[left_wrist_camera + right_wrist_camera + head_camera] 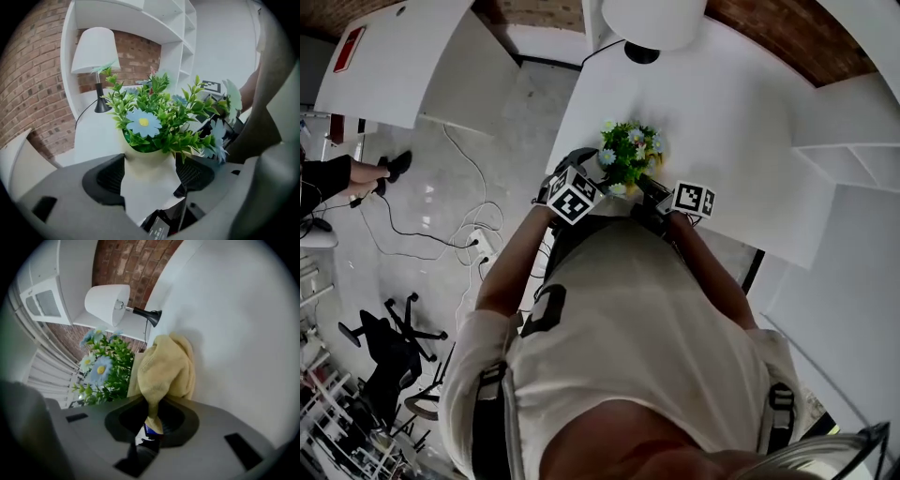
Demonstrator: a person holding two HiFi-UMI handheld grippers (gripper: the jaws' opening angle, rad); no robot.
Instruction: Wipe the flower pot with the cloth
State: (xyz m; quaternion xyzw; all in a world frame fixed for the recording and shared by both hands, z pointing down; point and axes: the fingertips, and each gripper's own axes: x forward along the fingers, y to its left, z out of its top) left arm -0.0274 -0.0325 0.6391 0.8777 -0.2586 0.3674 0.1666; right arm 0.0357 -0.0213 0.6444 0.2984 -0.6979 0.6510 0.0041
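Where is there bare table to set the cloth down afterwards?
Bare table lies between the flower pot and the lamp base, and wider to the pot's right. Crowded at the near edge: the left hand-held gripper and right hand-held gripper with cloth flank the pot.

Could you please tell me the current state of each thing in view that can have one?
left tool: shut on the flower pot.
right tool: shut on the cloth.
flower pot: upright, gripped at its sides.
cloth: bunched, against the pot's side.
lamp: upright on the table; lit or not, unclear.
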